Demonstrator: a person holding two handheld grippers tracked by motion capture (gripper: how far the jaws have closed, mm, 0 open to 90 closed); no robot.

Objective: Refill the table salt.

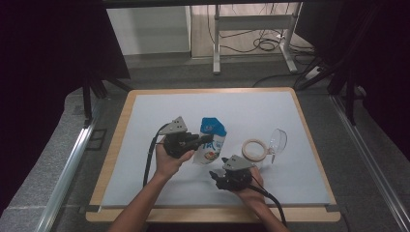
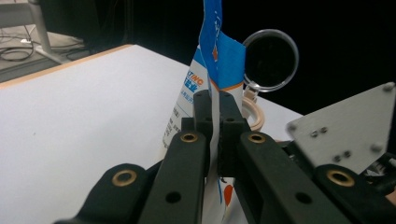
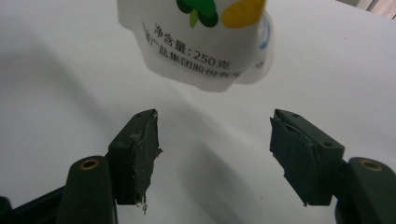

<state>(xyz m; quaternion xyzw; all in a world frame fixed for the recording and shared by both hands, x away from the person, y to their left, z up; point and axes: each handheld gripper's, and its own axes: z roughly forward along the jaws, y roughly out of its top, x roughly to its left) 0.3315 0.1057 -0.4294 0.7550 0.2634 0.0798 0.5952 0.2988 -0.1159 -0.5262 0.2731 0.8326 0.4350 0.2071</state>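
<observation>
At the centre of the high view the left gripper [image 1: 205, 140] is clamped on the side of the blue-and-white pouch [image 1: 211, 140], hiding its middle, while the right gripper [image 3: 215, 140] gapes empty below the pouch's bottom edge, whose top is cropped.

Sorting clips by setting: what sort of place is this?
Likely a recording lab: a white-topped table ringed by dark curtains, loose cables on the floor behind.
</observation>
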